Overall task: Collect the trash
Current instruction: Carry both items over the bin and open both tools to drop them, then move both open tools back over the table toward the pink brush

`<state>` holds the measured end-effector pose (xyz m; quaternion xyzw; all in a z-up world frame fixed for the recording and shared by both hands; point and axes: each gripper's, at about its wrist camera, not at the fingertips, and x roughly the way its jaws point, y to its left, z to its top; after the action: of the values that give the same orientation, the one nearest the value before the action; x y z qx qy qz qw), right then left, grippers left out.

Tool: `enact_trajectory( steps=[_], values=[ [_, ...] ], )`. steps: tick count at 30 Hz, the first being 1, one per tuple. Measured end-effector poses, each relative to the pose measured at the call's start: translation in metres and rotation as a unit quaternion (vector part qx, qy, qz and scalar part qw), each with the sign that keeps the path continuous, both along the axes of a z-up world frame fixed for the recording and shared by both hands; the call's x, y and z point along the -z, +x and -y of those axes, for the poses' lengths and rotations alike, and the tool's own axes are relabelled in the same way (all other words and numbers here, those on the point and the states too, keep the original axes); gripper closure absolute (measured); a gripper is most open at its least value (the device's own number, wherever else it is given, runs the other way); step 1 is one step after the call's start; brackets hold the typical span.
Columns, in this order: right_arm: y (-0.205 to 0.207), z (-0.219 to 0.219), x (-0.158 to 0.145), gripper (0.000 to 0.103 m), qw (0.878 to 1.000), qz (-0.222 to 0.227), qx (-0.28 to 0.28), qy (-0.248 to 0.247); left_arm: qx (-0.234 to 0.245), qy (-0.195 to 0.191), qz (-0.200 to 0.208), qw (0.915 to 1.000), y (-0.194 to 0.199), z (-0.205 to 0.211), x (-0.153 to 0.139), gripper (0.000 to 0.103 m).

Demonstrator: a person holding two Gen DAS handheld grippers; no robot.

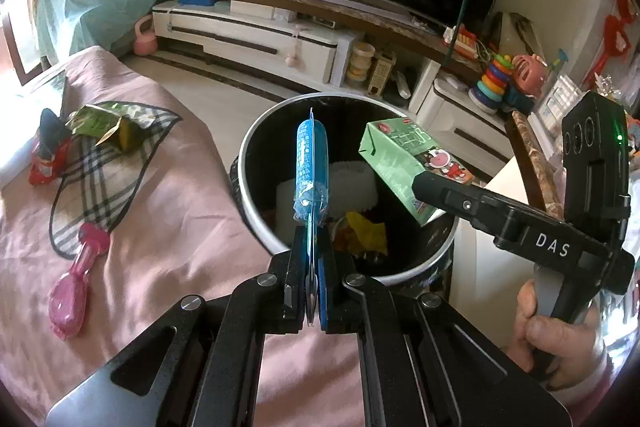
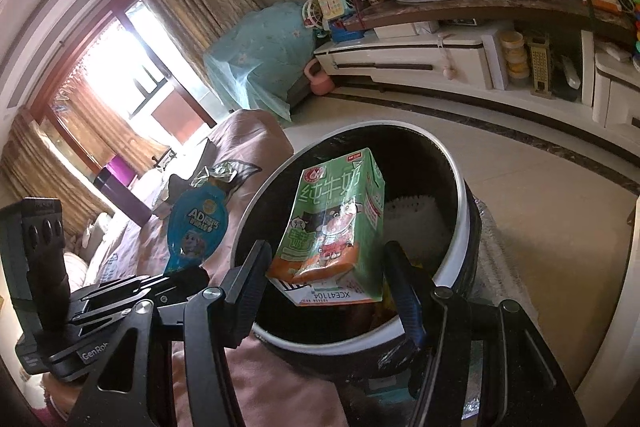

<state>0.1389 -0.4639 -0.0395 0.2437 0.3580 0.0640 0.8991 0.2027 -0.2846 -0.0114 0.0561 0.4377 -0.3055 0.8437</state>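
Pink bedding (image 1: 168, 211) is flanking a round black silver-rimmed trash bin (image 1: 256, 215), over which both grippers are hovering so their loads drop inside: left gripper (image 1: 311, 251) is pinching a blue plastic pouch (image 1: 311, 163); right gripper (image 2: 326, 279) is gripping a green milk carton (image 2: 336, 227), jaws wide.

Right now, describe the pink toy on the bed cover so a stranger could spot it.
Start at the pink cover left of the black bin. On it lies a plaid cloth; the pink toy brush lies at its near edge. It alone is translucent pink plastic with a handle, unlike the crumpled wrappers farther back.
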Motion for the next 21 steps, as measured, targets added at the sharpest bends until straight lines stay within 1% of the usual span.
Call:
enact_trajectory(
  steps=[6, 9, 10, 11, 13, 14, 16, 18, 20, 21],
  values=[
    [0.006, 0.001, 0.001, 0.044, 1.000, -0.004, 0.001, -0.005, 0.002, 0.003, -0.014, 0.9999, 0.012, 0.008, 0.004, 0.099],
    [0.008, 0.002, 0.002, 0.044, 1.000, -0.008, 0.003, -0.005, -0.004, 0.004, -0.018, 0.9998, 0.017, 0.009, 0.005, 0.094],
    [0.009, 0.003, 0.003, 0.043, 1.000, -0.011, 0.004, -0.003, -0.006, 0.003, -0.020, 0.9998, 0.019, 0.009, 0.005, 0.086],
    [0.010, 0.004, 0.004, 0.041, 1.000, -0.013, 0.004, 0.000, -0.009, 0.004, -0.019, 0.9998, 0.019, 0.009, 0.004, 0.071],
    [0.013, 0.007, 0.006, 0.041, 1.000, -0.017, 0.009, 0.002, -0.019, 0.004, -0.010, 0.9998, 0.018, 0.007, 0.003, 0.055],
    [0.012, 0.007, 0.006, 0.040, 1.000, -0.018, 0.010, 0.006, -0.022, 0.004, -0.003, 0.9997, 0.017, 0.005, 0.001, 0.054],
    [0.011, 0.008, 0.006, 0.036, 1.000, -0.016, 0.011, 0.009, -0.022, 0.004, -0.002, 0.9997, 0.016, 0.003, 0.001, 0.054],
    [0.009, 0.008, 0.004, 0.029, 1.000, -0.011, 0.012, 0.008, -0.026, 0.003, -0.002, 0.9996, 0.015, -0.001, 0.002, 0.052],
    [0.007, 0.006, 0.002, 0.024, 1.000, -0.008, 0.014, 0.006, -0.032, 0.003, -0.003, 0.9995, 0.014, -0.006, 0.002, 0.047],
    [0.006, 0.005, 0.000, 0.022, 1.000, -0.005, 0.016, 0.005, -0.036, 0.001, -0.003, 0.9993, 0.013, -0.010, 0.003, 0.047]
  ],
)
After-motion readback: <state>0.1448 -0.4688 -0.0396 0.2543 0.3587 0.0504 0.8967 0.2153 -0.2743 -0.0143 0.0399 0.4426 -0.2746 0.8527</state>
